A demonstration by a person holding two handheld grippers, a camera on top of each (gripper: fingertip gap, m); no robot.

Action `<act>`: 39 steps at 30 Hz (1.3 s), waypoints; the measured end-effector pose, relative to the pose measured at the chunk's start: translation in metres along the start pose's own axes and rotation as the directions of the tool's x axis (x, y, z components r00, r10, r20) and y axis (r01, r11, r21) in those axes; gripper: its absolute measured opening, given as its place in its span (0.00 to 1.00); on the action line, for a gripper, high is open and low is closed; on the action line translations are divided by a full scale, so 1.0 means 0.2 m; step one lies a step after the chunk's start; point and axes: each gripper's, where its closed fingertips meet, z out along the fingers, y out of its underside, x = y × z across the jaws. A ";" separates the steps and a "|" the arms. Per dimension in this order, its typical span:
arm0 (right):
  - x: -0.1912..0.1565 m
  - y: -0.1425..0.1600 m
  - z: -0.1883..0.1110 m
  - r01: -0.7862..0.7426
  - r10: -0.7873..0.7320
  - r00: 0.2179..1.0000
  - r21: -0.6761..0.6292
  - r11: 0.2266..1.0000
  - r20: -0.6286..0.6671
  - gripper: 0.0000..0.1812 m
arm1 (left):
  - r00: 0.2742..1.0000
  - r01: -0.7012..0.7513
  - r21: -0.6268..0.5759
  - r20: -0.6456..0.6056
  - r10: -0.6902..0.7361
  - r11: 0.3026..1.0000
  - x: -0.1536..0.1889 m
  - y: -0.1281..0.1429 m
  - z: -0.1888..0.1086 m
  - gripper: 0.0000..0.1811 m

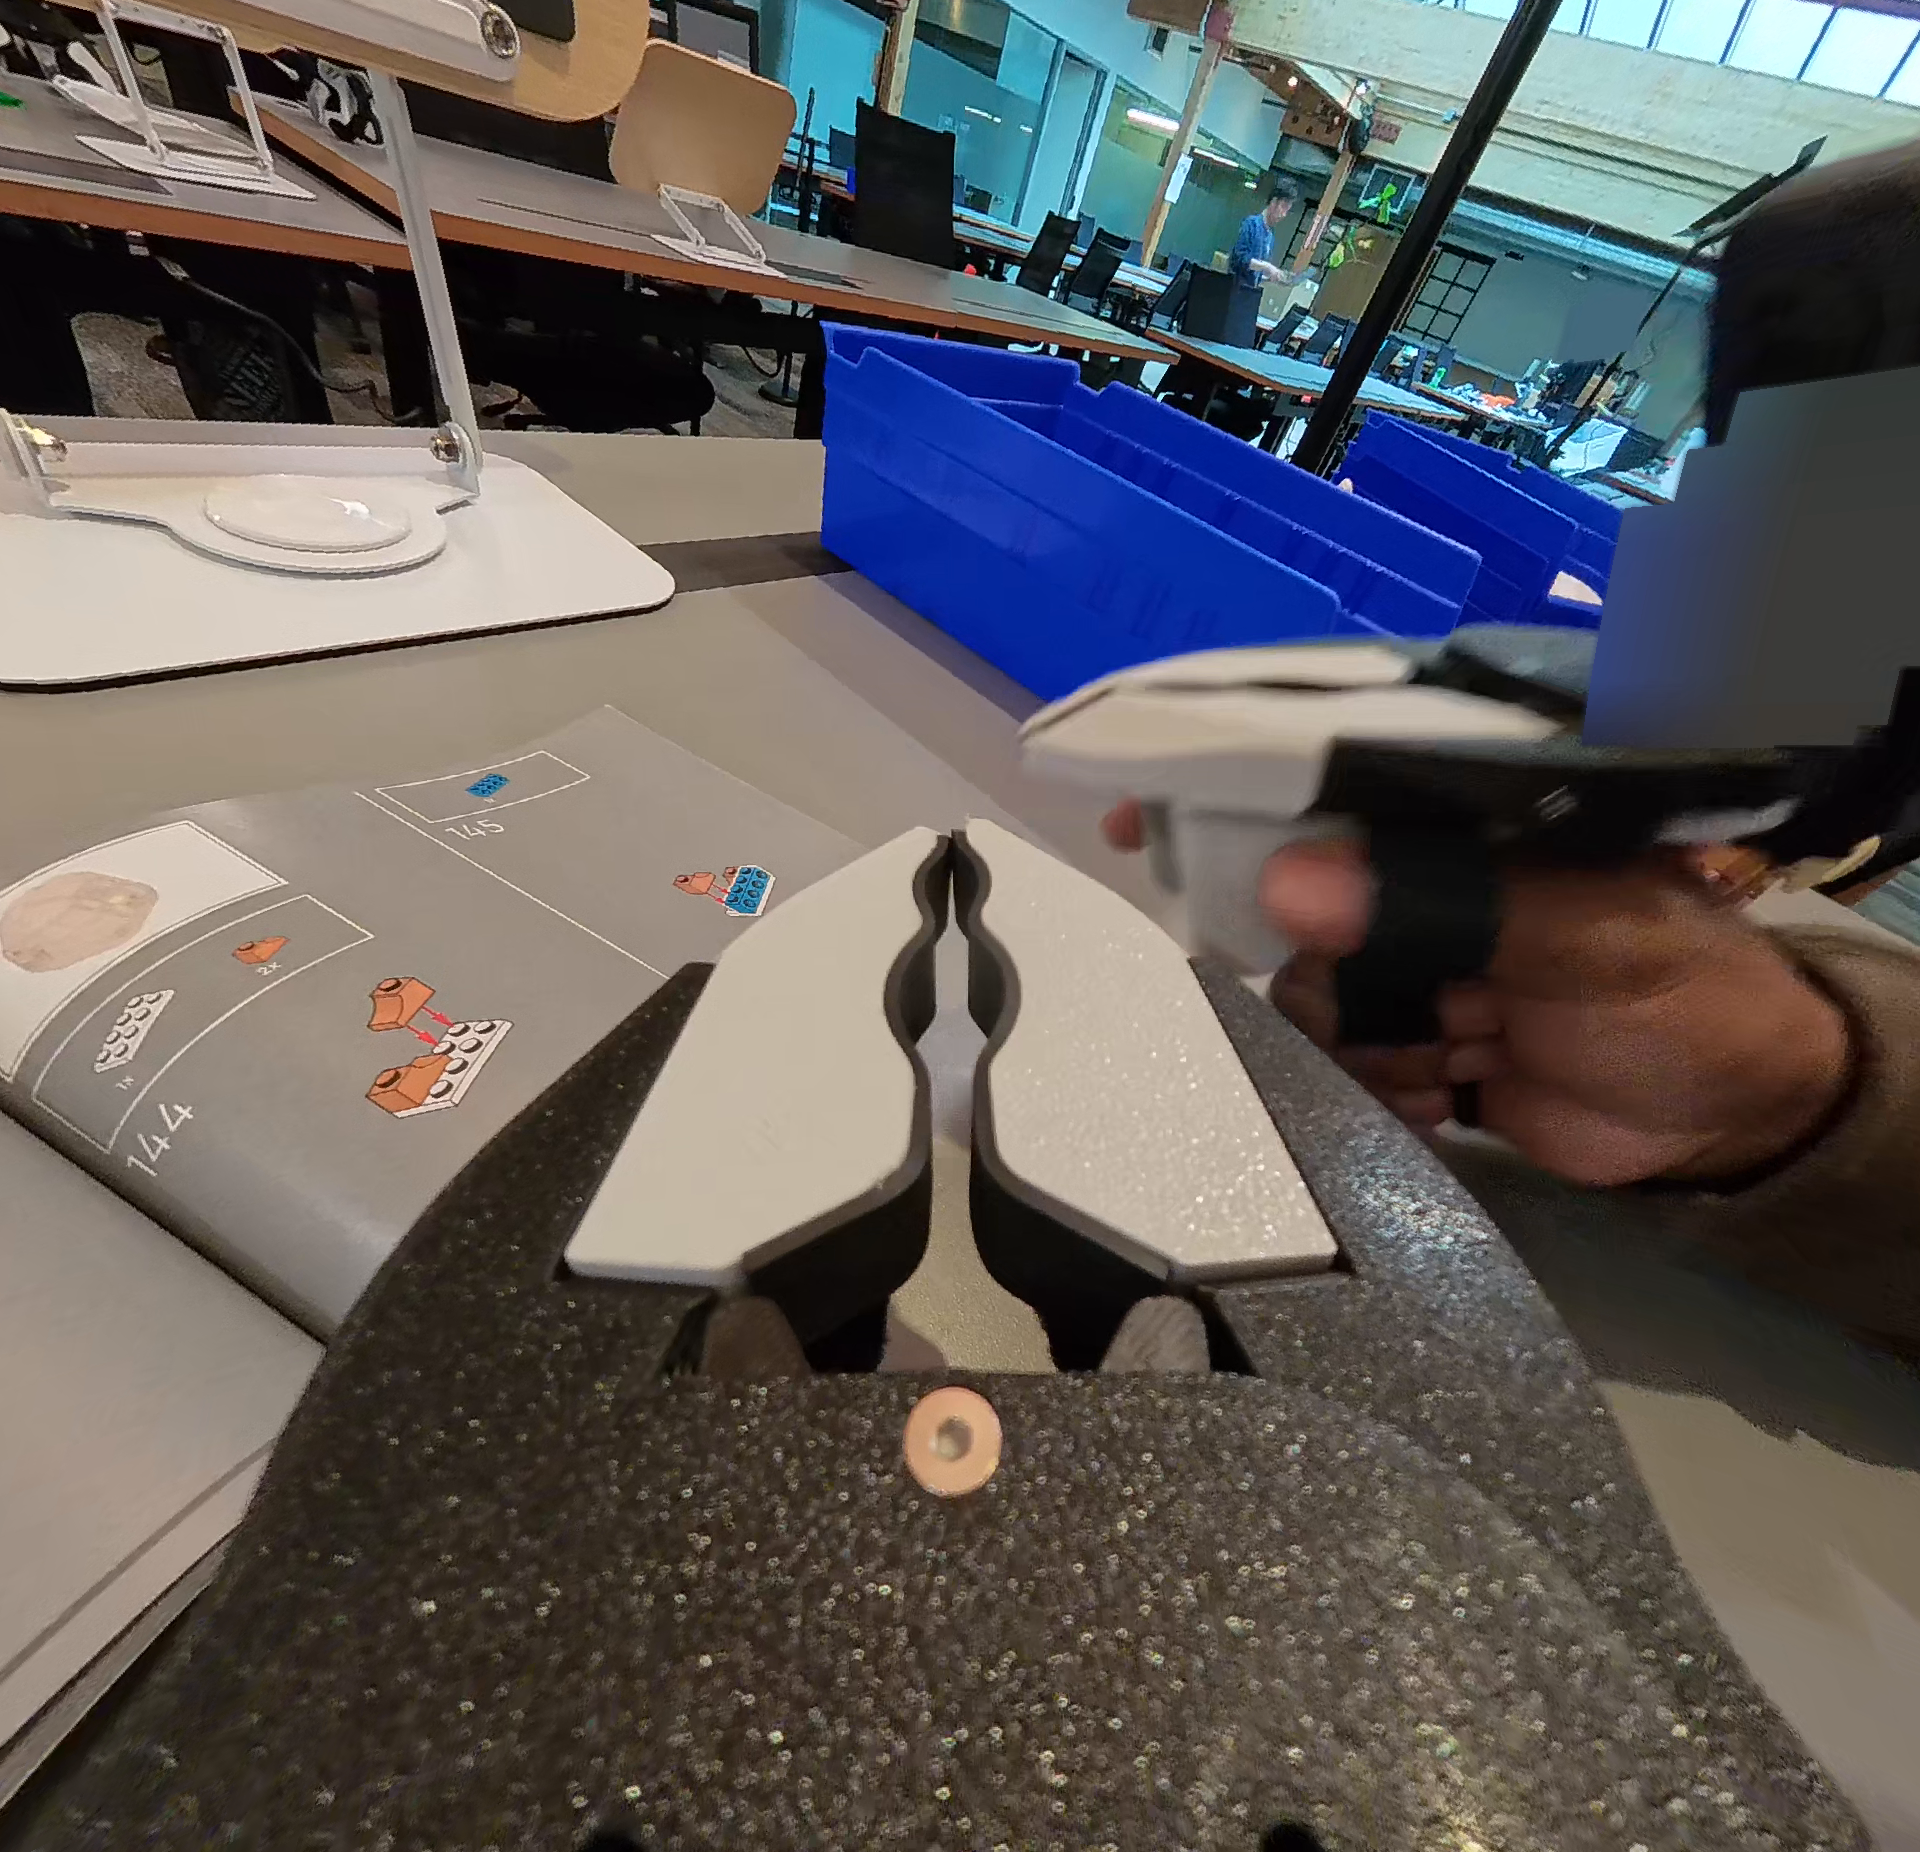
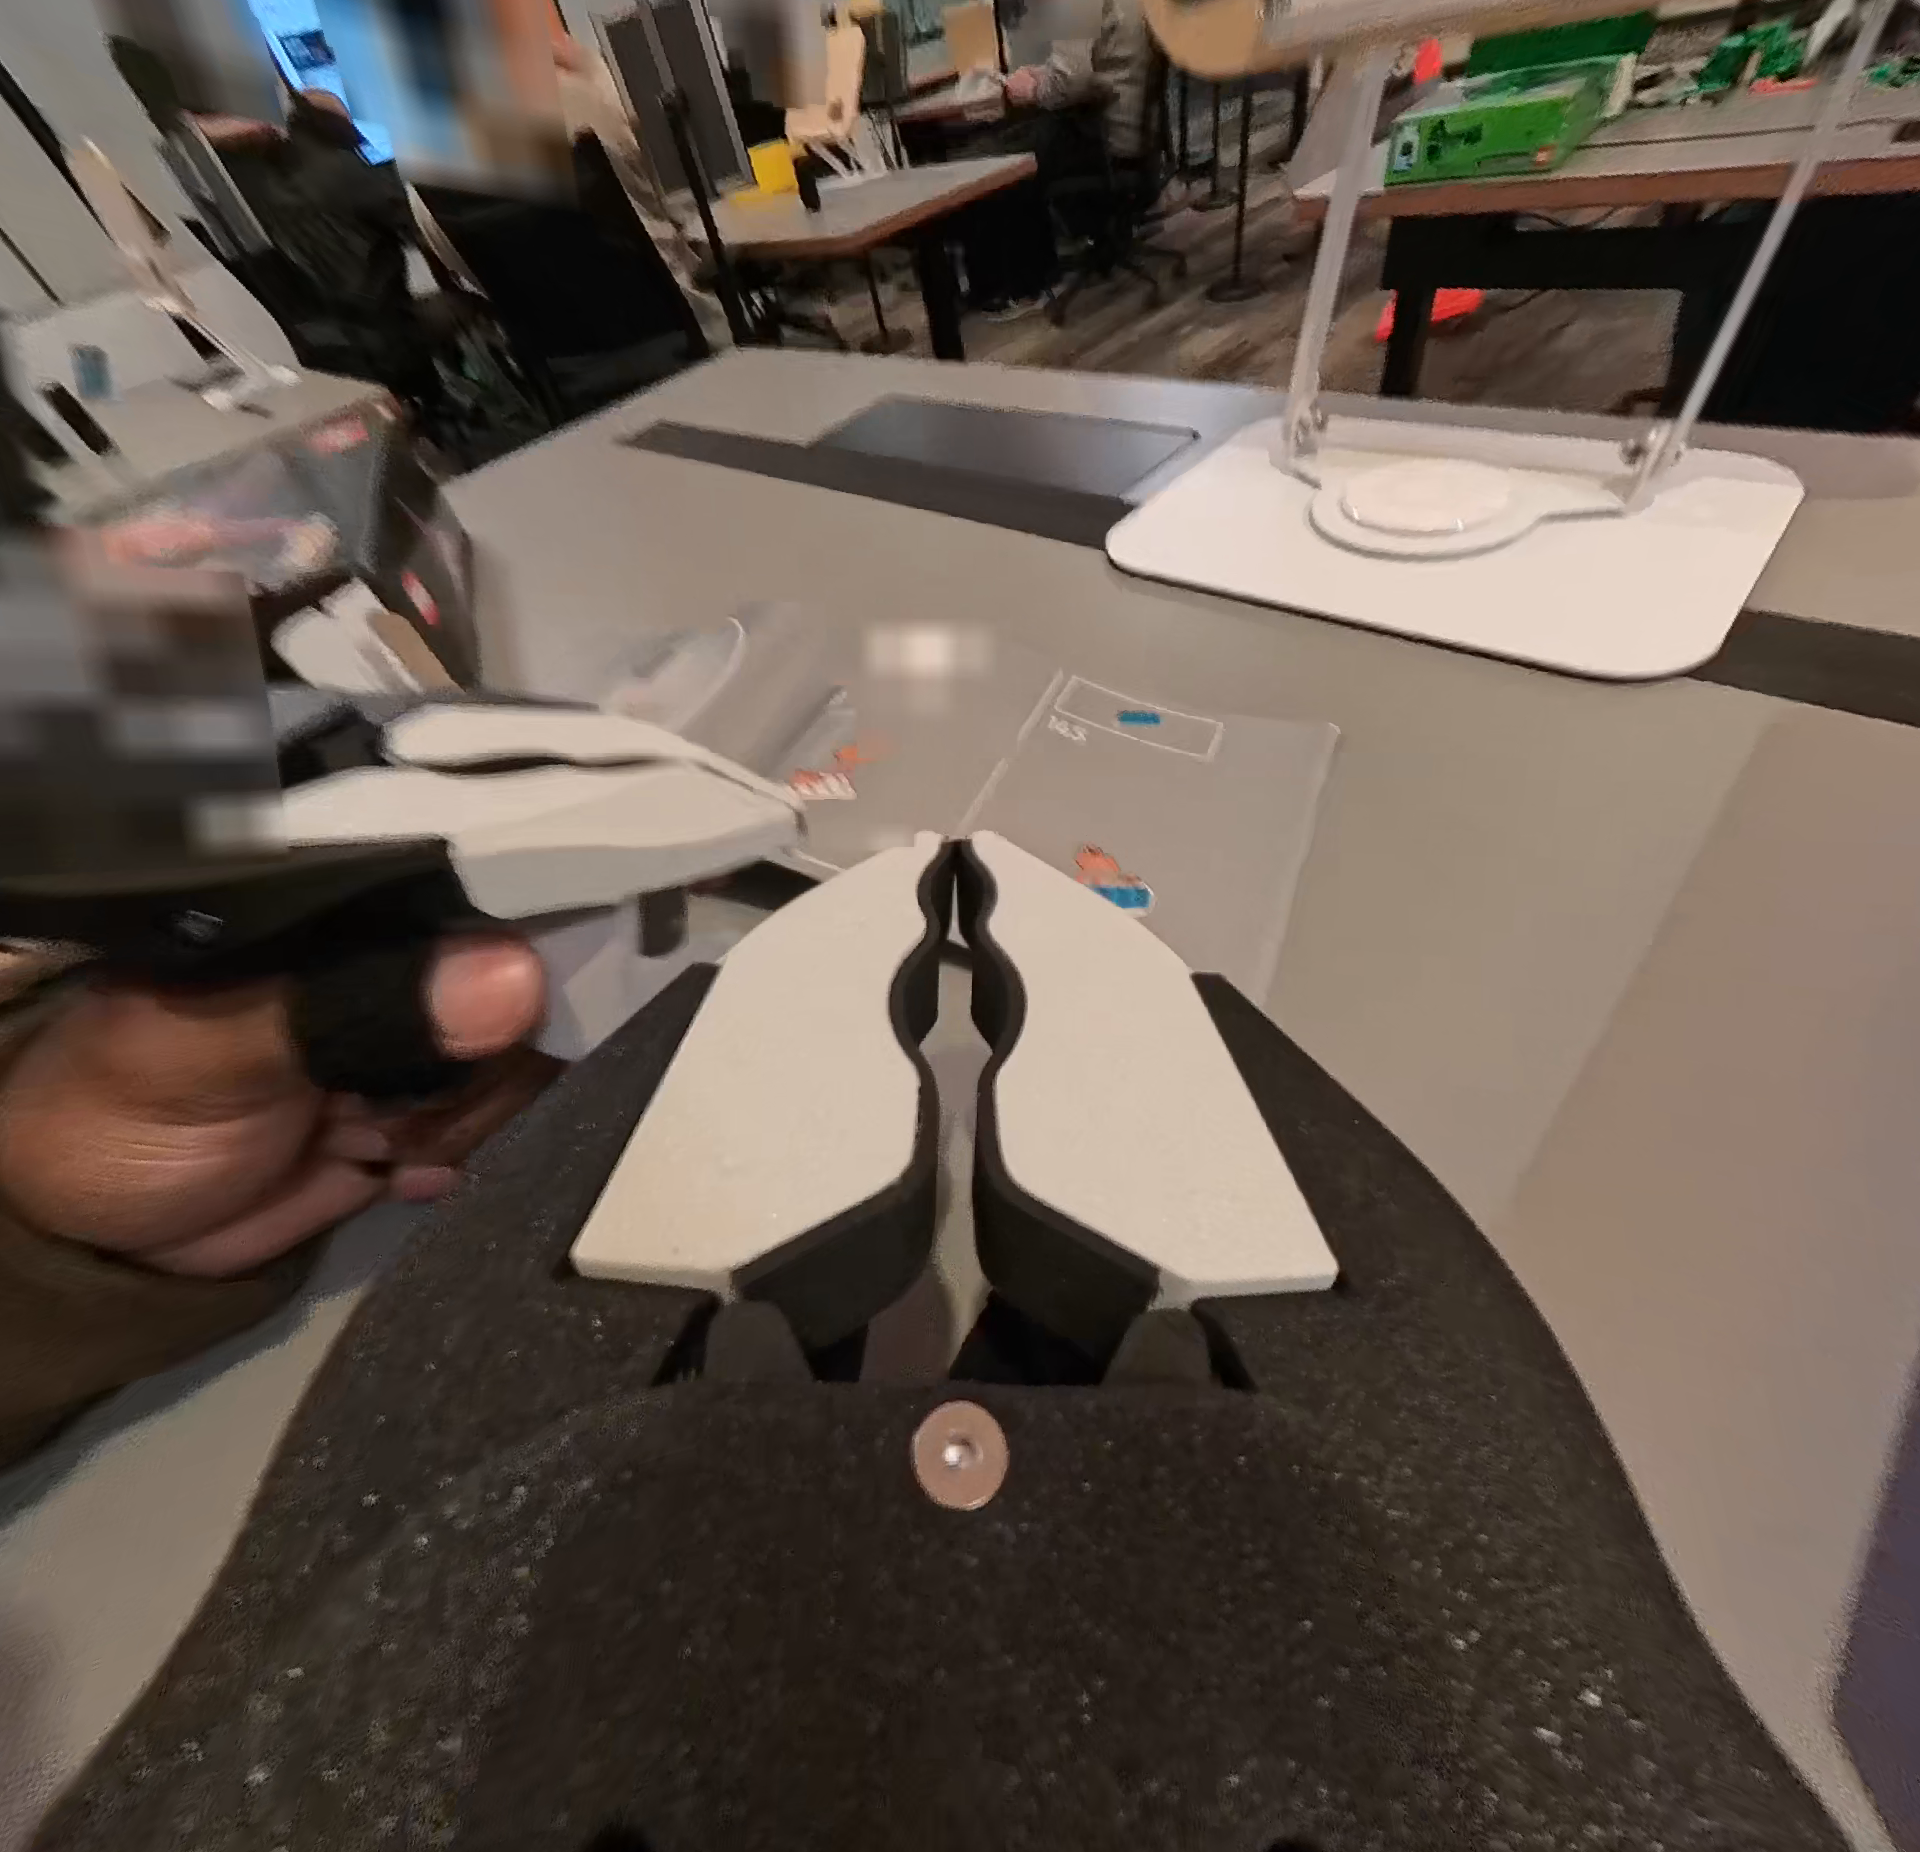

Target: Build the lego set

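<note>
My left gripper (image 1: 953,838) is shut and empty, held above the grey table near the open instruction booklet (image 1: 416,929). My right gripper (image 2: 956,844) is also shut and empty, pointing at the same booklet (image 2: 1164,794) from the other side. Each gripper shows in the other's view: the right one (image 1: 1039,737) comes in from the right with a hand on its grip, the left one (image 2: 790,815) comes in from the left, blurred. The booklet lies flat and shows drawings of orange, white and blue bricks. No loose brick is visible.
Blue plastic bins (image 1: 1091,535) stand in a row at the back right of the table. A white stand base (image 1: 312,566) with a clear arm sits behind the booklet, also in the right wrist view (image 2: 1455,566). A dark box (image 2: 312,514) stands at the left.
</note>
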 end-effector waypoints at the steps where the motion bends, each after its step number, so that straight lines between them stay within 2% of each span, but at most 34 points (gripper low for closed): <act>1: -0.02 -0.08 -0.05 0.004 -0.005 1.000 0.033 0.999 0.015 0.00 | 1.000 0.004 -0.001 0.002 -0.004 1.000 0.00 0.00 0.00 0.00; 4: -0.01 -0.45 -0.32 0.084 -0.088 0.996 0.137 0.987 0.026 0.00 | 1.000 0.018 0.001 0.002 -0.018 1.000 -0.01 0.00 0.00 0.00; 6: 0.11 -0.67 -0.55 0.172 -0.172 0.985 0.142 0.975 -0.013 0.00 | 1.000 0.017 0.004 0.003 -0.017 1.000 -0.01 -0.01 0.00 0.00; 7: 0.21 -0.75 -0.65 0.250 -0.244 0.968 0.100 0.963 -0.065 0.00 | 1.000 0.014 0.004 0.003 -0.014 1.000 -0.01 0.00 0.00 0.00; 9: 0.49 -0.83 -0.76 0.422 -0.432 0.883 -0.090 0.902 -0.185 0.01 | 1.000 0.009 -0.002 0.005 -0.009 1.000 -0.01 0.00 0.00 0.00; 10: 0.65 -0.81 -0.77 0.468 -0.508 0.841 -0.220 0.856 -0.186 0.03 | 1.000 0.006 -0.006 0.006 -0.006 1.000 -0.01 0.00 0.00 0.00; 11: 0.77 -0.74 -0.76 0.472 -0.533 0.839 -0.341 0.813 -0.107 0.07 | 1.000 0.003 -0.009 0.007 -0.003 1.000 0.00 0.00 0.00 0.00; 13: 0.93 -0.53 -0.70 0.385 -0.414 0.908 -0.534 0.752 0.072 0.12 | 1.000 -0.007 -0.016 0.007 0.007 1.000 0.00 0.01 0.01 0.00; 14: 0.99 -0.43 -0.66 0.378 -0.373 0.918 -0.595 0.710 0.138 0.13 | 1.000 -0.009 -0.017 0.006 0.009 1.000 0.00 0.01 0.01 0.00; 17: 1.13 -0.12 -0.53 0.444 -0.373 0.887 -0.725 0.528 0.272 0.17 | 1.000 -0.008 -0.021 -0.002 0.008 1.000 0.01 0.01 0.01 0.00; 20: 1.23 0.09 -0.40 0.466 -0.354 0.875 -0.774 0.429 0.330 0.21 | 1.000 -0.008 -0.026 -0.005 0.008 1.000 0.01 0.02 0.01 0.00; 24: 1.27 0.20 -0.30 0.498 -0.351 0.858 -0.777 0.387 0.375 0.23 | 1.000 -0.013 -0.033 -0.009 0.013 0.999 0.01 0.02 0.01 0.00; 29: 1.33 0.26 -0.28 0.478 -0.348 0.865 -0.806 0.349 0.362 0.24 | 1.000 -0.002 -0.034 -0.013 0.001 0.999 0.01 0.02 0.01 0.00; 39: 1.33 0.27 -0.28 0.399 -0.258 0.911 -0.844 0.359 0.321 0.20 | 1.000 -0.002 -0.035 -0.015 0.002 0.999 0.01 0.02 0.01 0.00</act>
